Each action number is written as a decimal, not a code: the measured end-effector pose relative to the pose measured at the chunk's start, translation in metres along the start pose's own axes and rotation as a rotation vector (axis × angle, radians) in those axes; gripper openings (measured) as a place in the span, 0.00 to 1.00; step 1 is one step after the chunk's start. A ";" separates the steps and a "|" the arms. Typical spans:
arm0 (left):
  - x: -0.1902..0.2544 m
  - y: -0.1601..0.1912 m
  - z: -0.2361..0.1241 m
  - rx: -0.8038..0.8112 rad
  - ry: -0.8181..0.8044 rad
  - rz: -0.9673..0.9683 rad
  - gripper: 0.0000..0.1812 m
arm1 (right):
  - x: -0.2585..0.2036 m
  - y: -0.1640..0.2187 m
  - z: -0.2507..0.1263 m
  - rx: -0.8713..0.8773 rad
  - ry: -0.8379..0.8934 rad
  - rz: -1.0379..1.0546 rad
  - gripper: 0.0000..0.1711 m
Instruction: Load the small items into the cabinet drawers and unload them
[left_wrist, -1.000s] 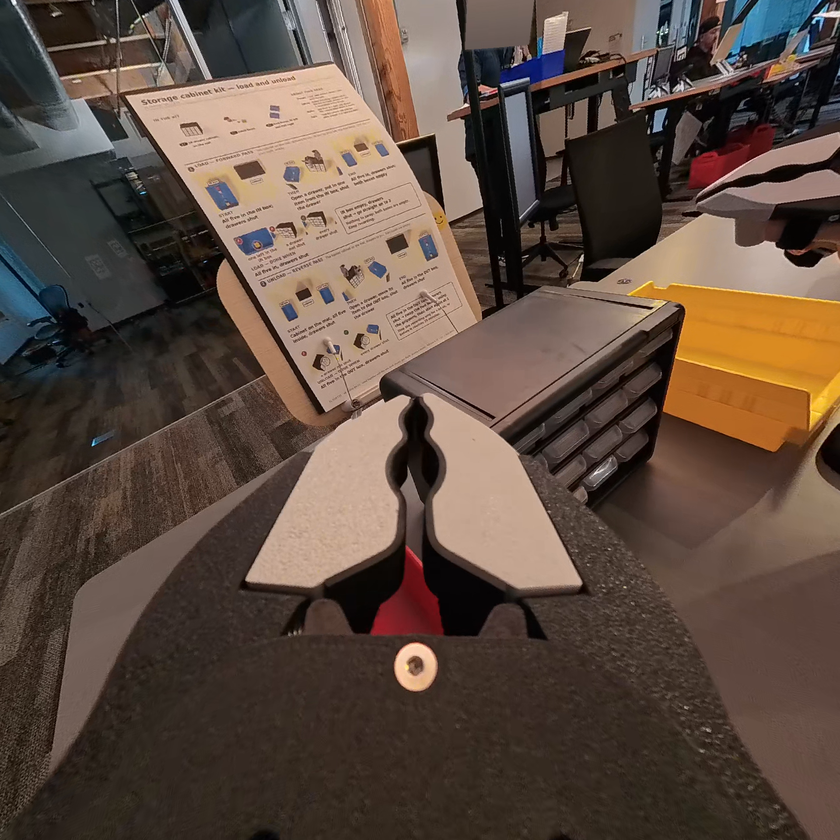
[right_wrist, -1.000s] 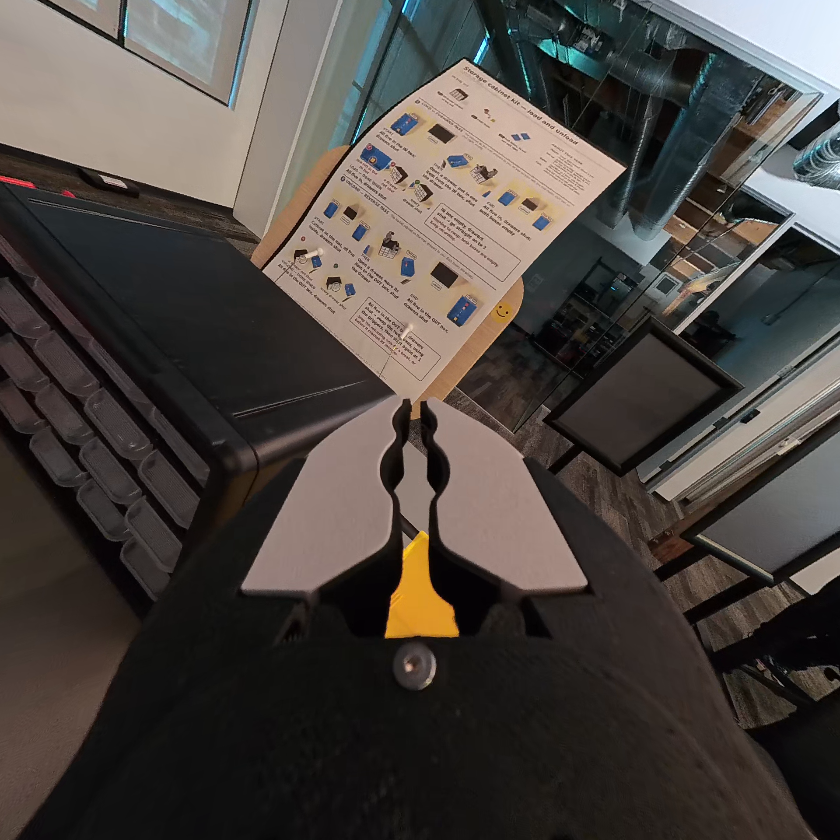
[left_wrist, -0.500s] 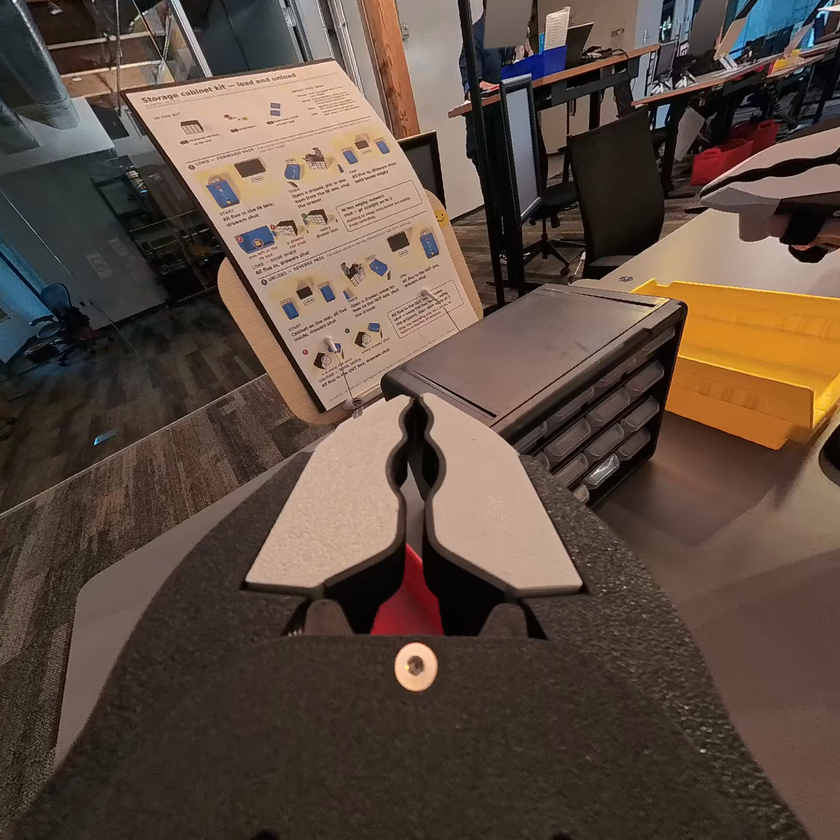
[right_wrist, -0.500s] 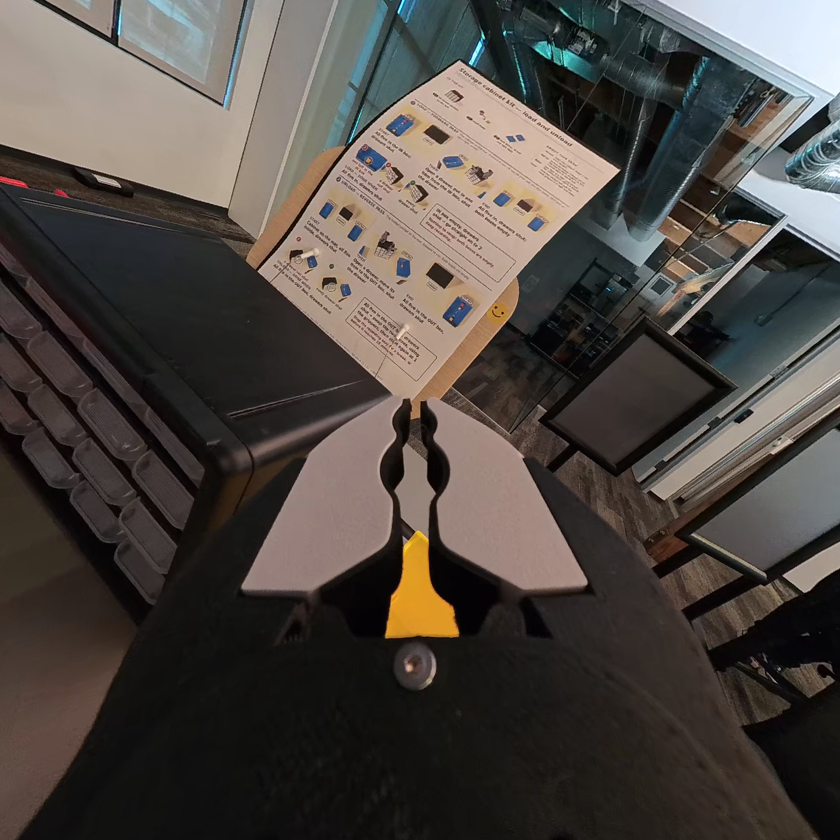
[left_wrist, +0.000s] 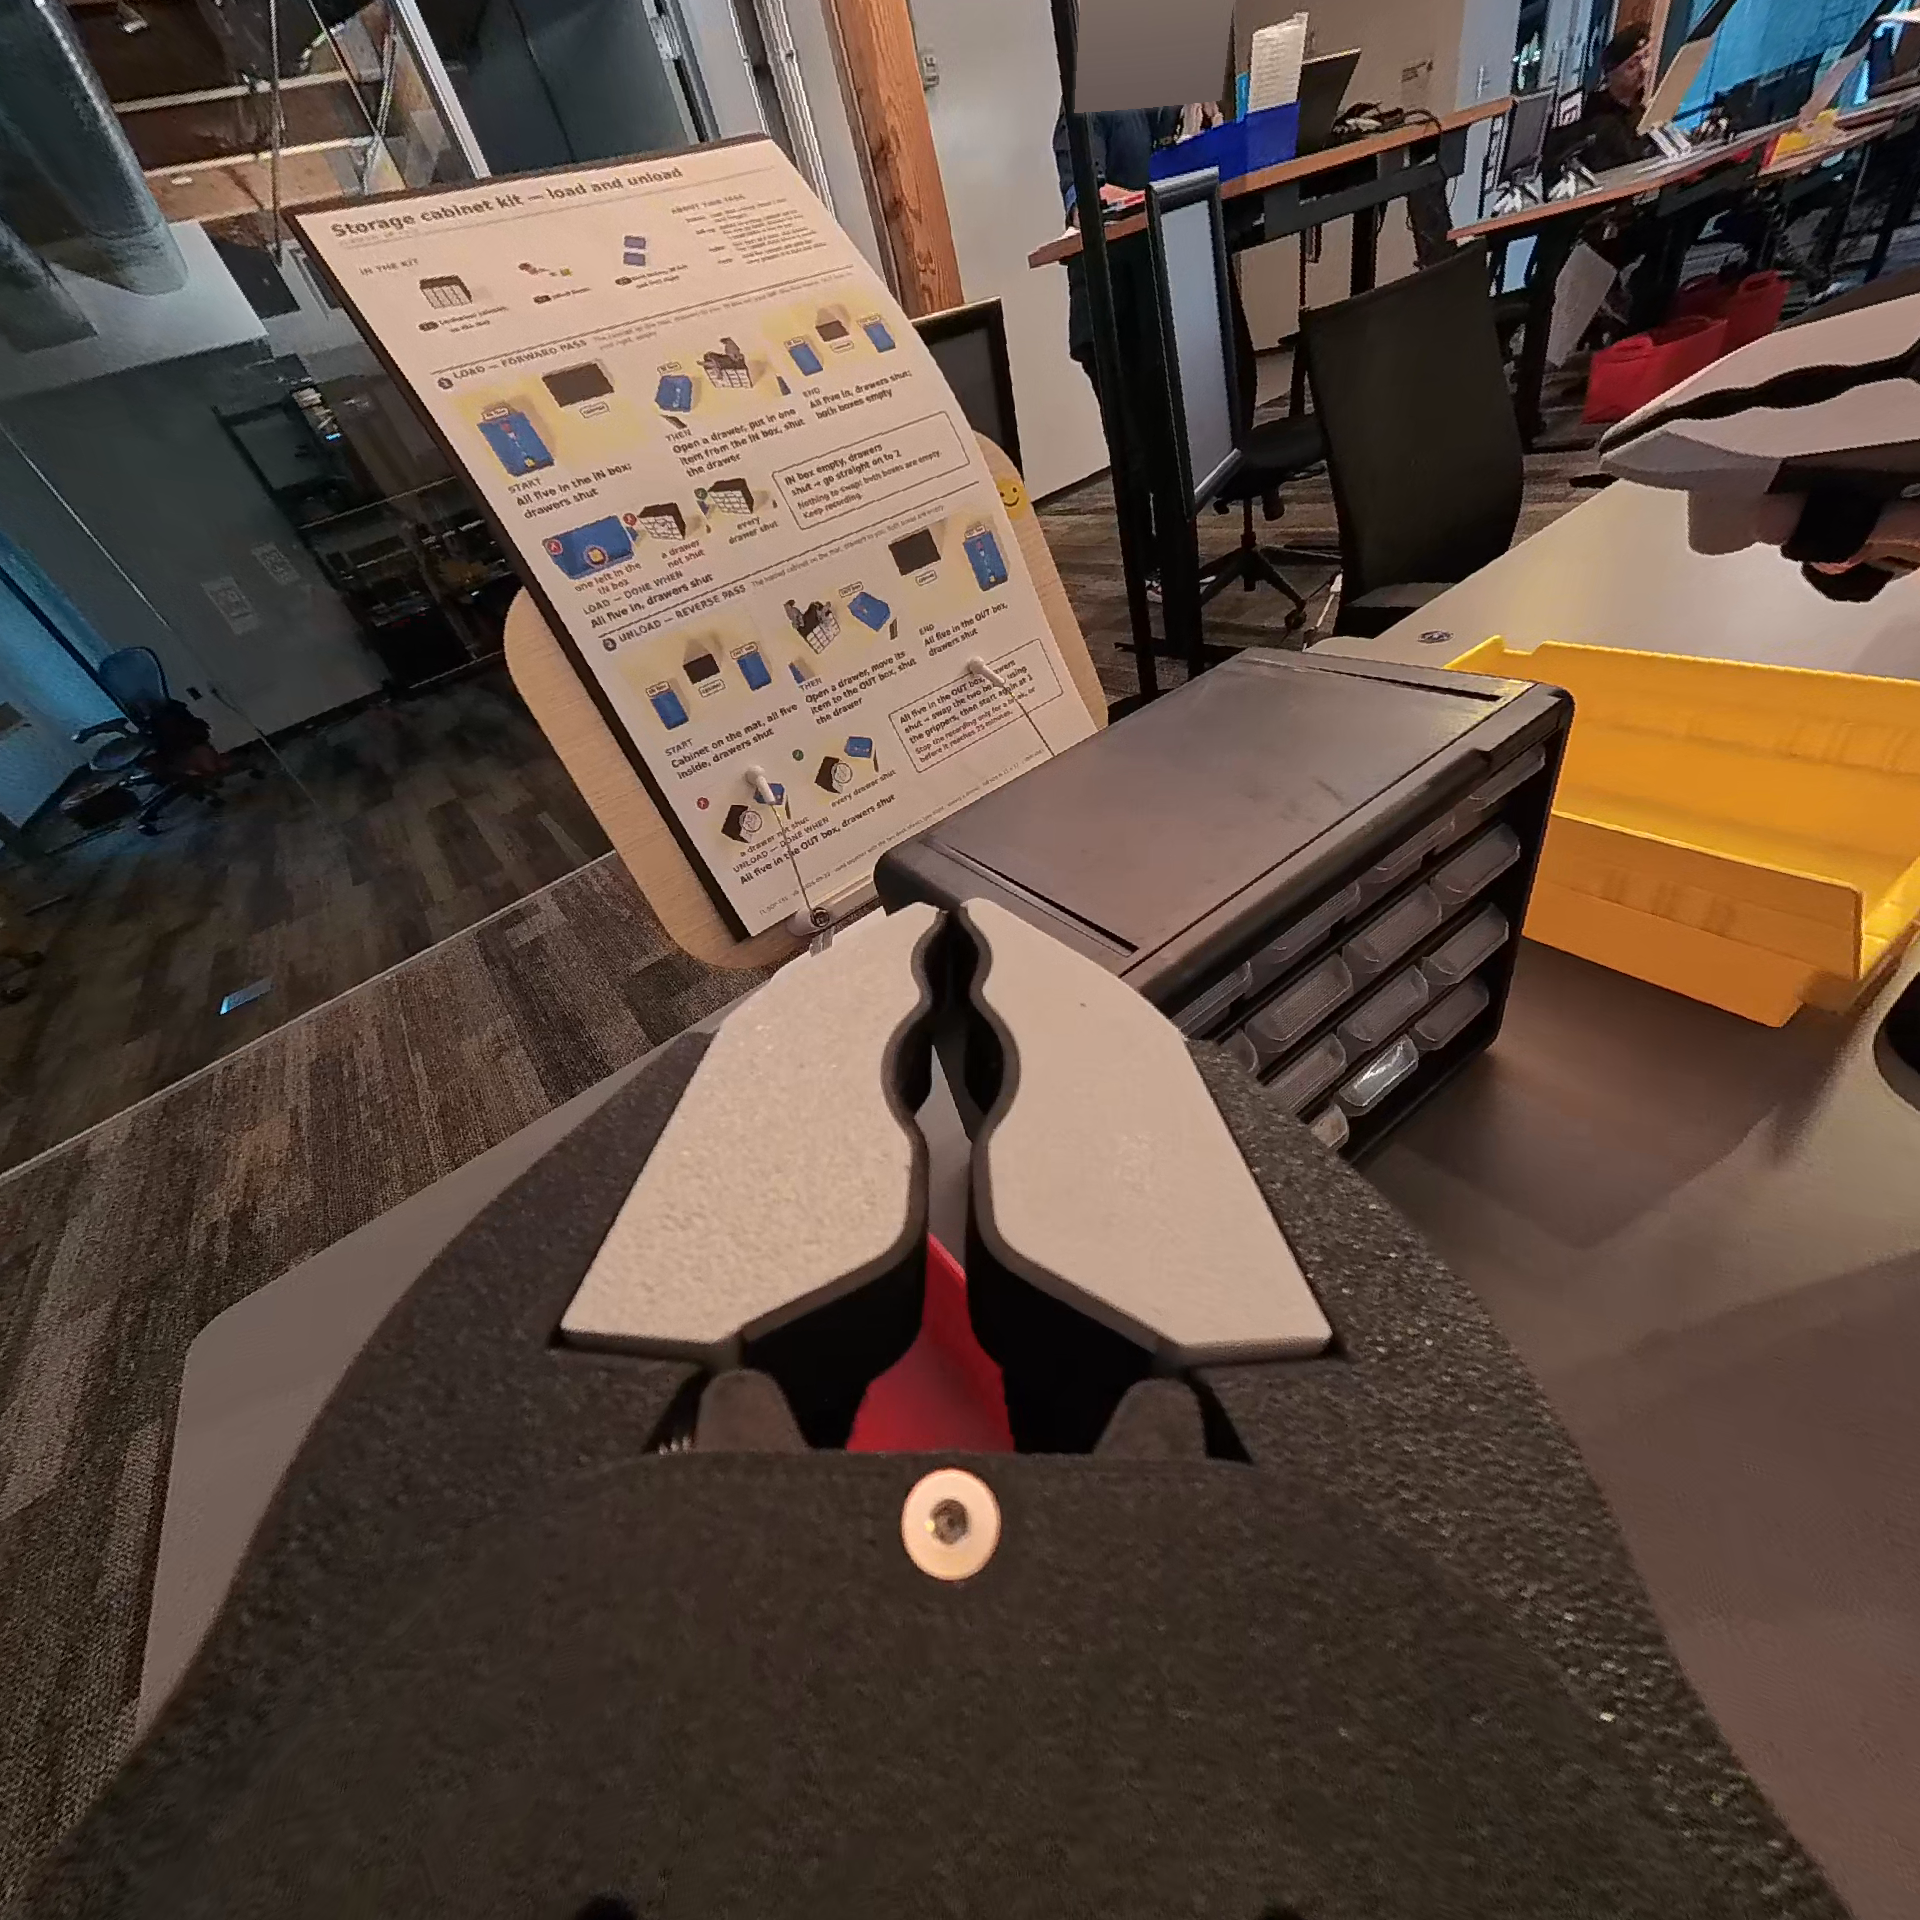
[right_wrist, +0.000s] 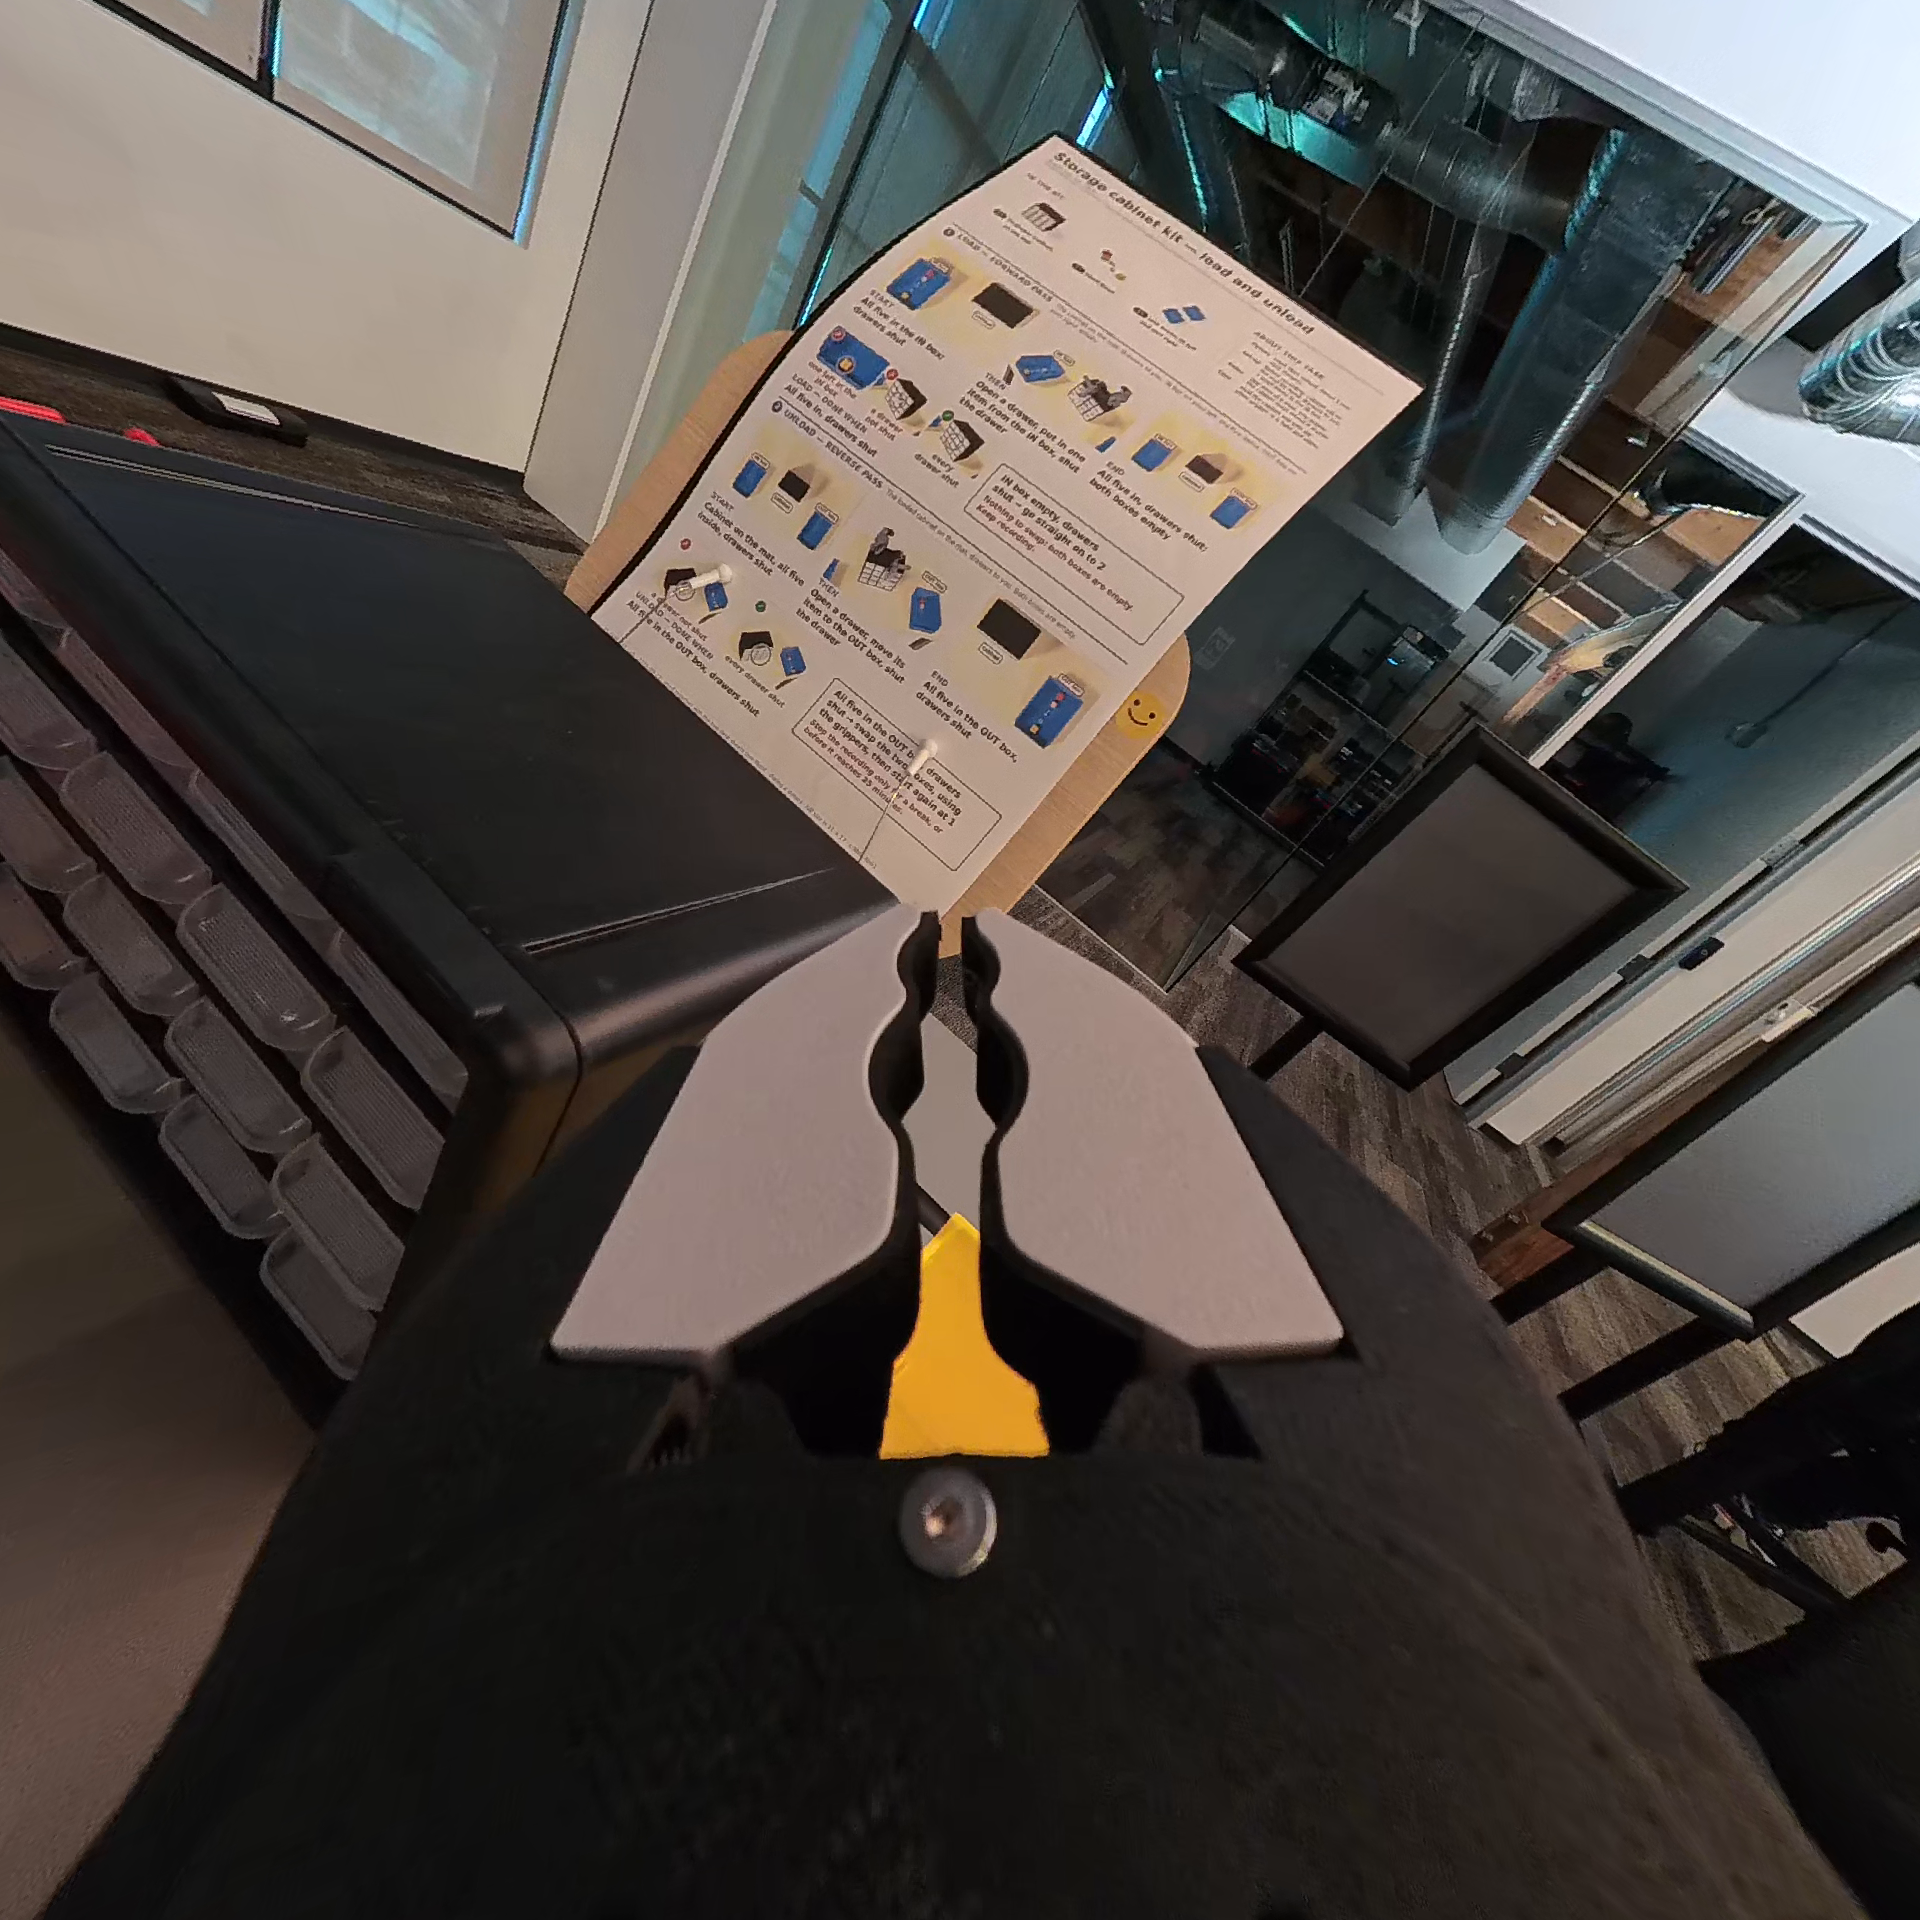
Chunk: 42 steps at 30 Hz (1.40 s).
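Observation:
A black cabinet (left_wrist: 1226, 810) with several small clear drawers (left_wrist: 1382, 977), all pushed in, stands on the grey table. It also shows in the right wrist view (right_wrist: 416, 727), at the left. My left gripper (left_wrist: 951, 920) is shut and empty, held above the table to the left of the cabinet. My right gripper (right_wrist: 940, 925) is shut and empty, held above the cabinet's right end; it also shows in the left wrist view (left_wrist: 1766, 436) at the right edge. No small items are in view.
A yellow bin (left_wrist: 1714, 810) sits on the table right of the cabinet. An instruction board (left_wrist: 675, 520) on a wooden stand leans behind the cabinet; it shows in the right wrist view too (right_wrist: 1039, 520). Office desks, chairs and people are in the background.
Both grippers have shifted only slightly; the right wrist view has tilted a little so the cabinet sits lower and farther left. Both stay shut.

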<state>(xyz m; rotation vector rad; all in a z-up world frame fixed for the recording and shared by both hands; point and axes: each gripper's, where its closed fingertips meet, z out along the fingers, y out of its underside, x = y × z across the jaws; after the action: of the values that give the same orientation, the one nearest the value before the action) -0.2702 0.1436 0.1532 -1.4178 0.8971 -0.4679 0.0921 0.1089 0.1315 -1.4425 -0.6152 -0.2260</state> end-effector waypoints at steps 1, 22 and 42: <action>0.000 0.000 0.000 -0.001 0.000 0.000 0.00 | 0.000 0.000 0.000 0.000 0.000 0.000 0.03; -0.002 0.000 -0.002 -0.003 -0.004 -0.003 0.00 | -0.004 0.001 0.004 -0.002 -0.011 -0.004 0.03; -0.005 0.002 -0.005 -0.011 0.005 -0.017 0.00 | -0.032 -0.014 0.015 0.039 -0.059 -0.057 0.03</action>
<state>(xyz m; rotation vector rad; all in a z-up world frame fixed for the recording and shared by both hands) -0.2773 0.1448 0.1531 -1.4355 0.8932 -0.4802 0.0543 0.1149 0.1269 -1.3992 -0.7066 -0.2158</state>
